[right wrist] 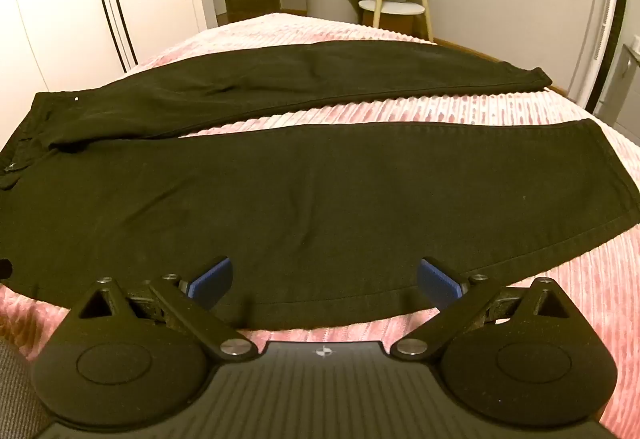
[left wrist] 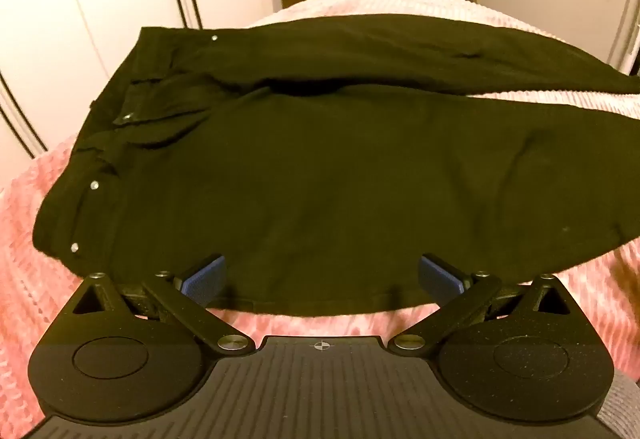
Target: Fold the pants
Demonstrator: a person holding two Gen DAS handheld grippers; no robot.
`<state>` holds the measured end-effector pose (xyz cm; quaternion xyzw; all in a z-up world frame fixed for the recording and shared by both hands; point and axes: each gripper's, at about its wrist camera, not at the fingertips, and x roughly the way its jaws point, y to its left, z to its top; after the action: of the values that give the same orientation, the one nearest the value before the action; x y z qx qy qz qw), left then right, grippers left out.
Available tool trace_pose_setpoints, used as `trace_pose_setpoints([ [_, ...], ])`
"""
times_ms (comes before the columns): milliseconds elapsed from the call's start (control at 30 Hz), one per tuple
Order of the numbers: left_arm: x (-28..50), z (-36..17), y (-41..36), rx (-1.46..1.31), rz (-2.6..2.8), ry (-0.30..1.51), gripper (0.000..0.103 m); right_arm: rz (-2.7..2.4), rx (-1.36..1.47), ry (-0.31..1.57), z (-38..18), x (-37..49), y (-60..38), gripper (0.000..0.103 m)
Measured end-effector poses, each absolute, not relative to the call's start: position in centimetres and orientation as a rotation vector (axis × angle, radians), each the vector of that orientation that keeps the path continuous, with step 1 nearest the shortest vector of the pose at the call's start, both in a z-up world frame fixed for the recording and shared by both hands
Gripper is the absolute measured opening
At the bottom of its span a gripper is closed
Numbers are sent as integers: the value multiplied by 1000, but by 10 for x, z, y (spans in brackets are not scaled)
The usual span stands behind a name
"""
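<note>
Pants (right wrist: 320, 191) of black denim lie spread flat on the pink ribbed bedspread (right wrist: 520, 107), waistband leftward, legs parted. Left gripper (left wrist: 322, 279) hovers by the near hip edge, right gripper (right wrist: 324, 279) by the near leg; both gape wide, holding nothing.

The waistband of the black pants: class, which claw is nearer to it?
Left. The left claw hovers open over the near leg close to the waistband. The right claw hovers open farther along that leg, toward the hem, with the waistband at its far left.
</note>
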<state>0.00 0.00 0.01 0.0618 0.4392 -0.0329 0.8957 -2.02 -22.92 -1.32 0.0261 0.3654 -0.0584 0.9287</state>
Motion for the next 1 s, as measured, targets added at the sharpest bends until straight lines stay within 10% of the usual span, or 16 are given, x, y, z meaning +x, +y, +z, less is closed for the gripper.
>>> trace_pose_setpoints([
  [1000,1,-5,5,88,-60,929,103,-134,45,746,-14,-22,-229,99],
])
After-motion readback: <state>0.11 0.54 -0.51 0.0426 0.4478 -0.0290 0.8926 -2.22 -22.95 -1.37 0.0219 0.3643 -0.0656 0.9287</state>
